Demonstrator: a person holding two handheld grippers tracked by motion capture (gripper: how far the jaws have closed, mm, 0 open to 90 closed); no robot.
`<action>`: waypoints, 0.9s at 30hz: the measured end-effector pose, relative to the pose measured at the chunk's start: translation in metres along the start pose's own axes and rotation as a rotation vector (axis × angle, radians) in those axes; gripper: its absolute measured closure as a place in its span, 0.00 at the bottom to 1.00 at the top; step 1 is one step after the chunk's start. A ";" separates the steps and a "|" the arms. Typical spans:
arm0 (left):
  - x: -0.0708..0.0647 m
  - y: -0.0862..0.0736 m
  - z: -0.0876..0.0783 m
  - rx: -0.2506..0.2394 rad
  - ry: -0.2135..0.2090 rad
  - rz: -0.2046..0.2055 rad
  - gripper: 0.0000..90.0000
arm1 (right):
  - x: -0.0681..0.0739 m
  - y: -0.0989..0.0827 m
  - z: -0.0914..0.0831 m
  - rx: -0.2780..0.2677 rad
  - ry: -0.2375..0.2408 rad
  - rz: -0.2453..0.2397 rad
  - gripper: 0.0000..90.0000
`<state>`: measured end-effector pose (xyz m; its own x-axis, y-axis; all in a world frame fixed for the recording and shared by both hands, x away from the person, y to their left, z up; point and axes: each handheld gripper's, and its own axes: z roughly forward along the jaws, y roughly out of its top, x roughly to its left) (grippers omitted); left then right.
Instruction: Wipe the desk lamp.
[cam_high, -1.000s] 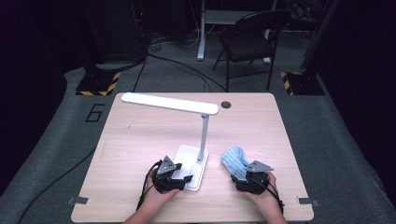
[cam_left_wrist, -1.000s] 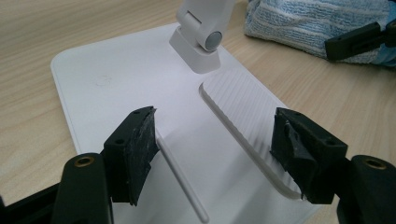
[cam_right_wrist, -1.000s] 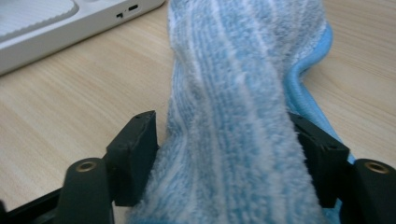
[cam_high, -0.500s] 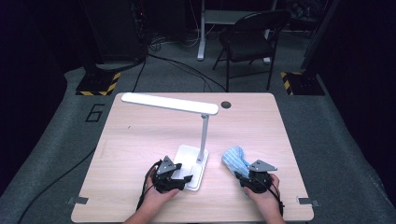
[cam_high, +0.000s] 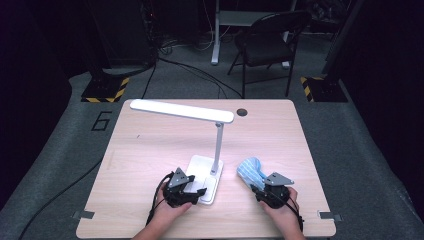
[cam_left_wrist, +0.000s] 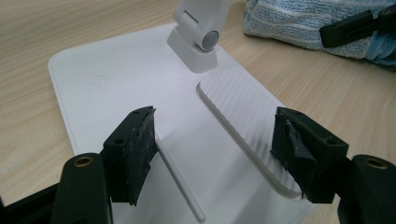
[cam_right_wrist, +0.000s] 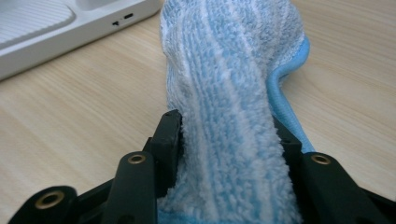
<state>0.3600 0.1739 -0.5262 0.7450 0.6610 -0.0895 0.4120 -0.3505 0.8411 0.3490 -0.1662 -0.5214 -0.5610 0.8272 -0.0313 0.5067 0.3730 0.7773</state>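
- My right gripper (cam_right_wrist: 224, 154) has just been closing; its jaws now pinch the blue striped cloth (cam_right_wrist: 233, 93).
- The cloth lies on the tabletop (cam_high: 150, 150), its long axis running straight ahead from those jaws.
- My left gripper (cam_left_wrist: 215, 154) stands spread over the white lamp base (cam_left_wrist: 116, 88), pads clear of it.
- The lamp's hinge (cam_left_wrist: 198, 37) sits just beyond.

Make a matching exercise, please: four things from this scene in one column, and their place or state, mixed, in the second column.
1. blue cloth
2. lamp base
3. left hand-held gripper
4. chair

a. open, above the white plate
b. on the floor beyond the table
c. flat on the table, white
d. pinched between two black jaws

Pairs: 1-d, 2-c, 3-a, 4-b
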 end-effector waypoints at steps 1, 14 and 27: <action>0.000 0.000 0.000 0.003 0.001 0.003 0.33 | 0.002 0.001 -0.001 0.003 0.003 0.003 0.64; -0.001 -0.001 -0.001 -0.001 0.009 0.003 0.33 | 0.005 0.015 0.002 0.011 0.019 0.096 0.68; -0.002 -0.002 -0.003 -0.001 -0.008 0.005 0.33 | 0.010 0.042 0.020 0.047 0.045 0.101 0.67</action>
<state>0.3563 0.1756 -0.5264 0.7512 0.6539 -0.0897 0.4081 -0.3533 0.8418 0.3776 -0.1337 -0.5015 -0.5339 0.8423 0.0745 0.5915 0.3090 0.7448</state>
